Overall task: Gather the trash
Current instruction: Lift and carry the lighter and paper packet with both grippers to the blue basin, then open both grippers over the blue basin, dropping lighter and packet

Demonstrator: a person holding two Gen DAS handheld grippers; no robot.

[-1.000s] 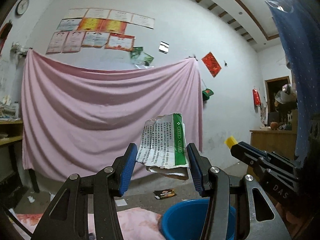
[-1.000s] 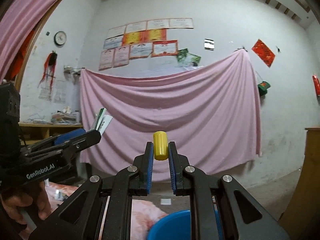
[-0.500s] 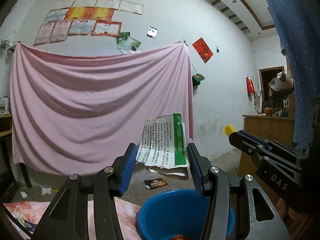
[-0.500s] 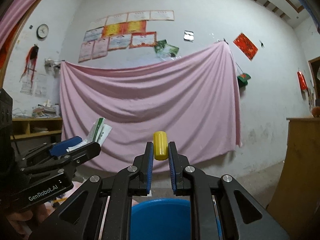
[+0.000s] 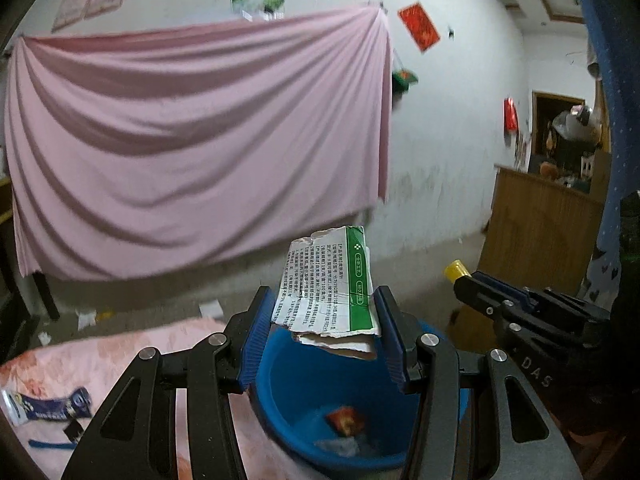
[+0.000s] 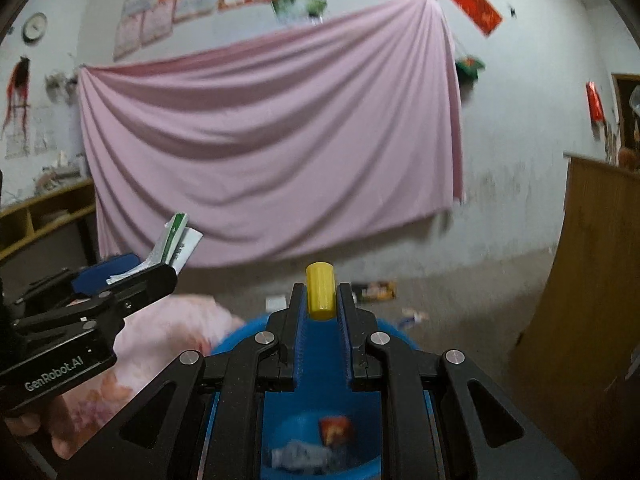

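Note:
My left gripper [image 5: 322, 312] is shut on a torn white and green paper box [image 5: 330, 288], held just above the blue bucket [image 5: 296, 392]. My right gripper [image 6: 320, 300] is shut on a small yellow cylinder [image 6: 320, 290], also above the blue bucket [image 6: 304, 420]. The bucket holds a red wrapper [image 5: 344, 424] and pale scraps. Each gripper shows in the other's view: the right gripper [image 5: 464, 280] with the yellow piece at the right of the left wrist view, the left gripper [image 6: 160, 264] with the box at the left of the right wrist view.
A pink floral cloth [image 5: 104, 368] lies left of the bucket with a blue and white tube [image 5: 48, 406] on it. Scraps of litter [image 6: 376, 290] lie on the concrete floor. A pink sheet [image 5: 192, 140] hangs on the back wall. A wooden counter [image 5: 540, 228] stands at right.
Both grippers have tilted downward and come over the bucket, so its inside and the floor now show. Both still hold their items.

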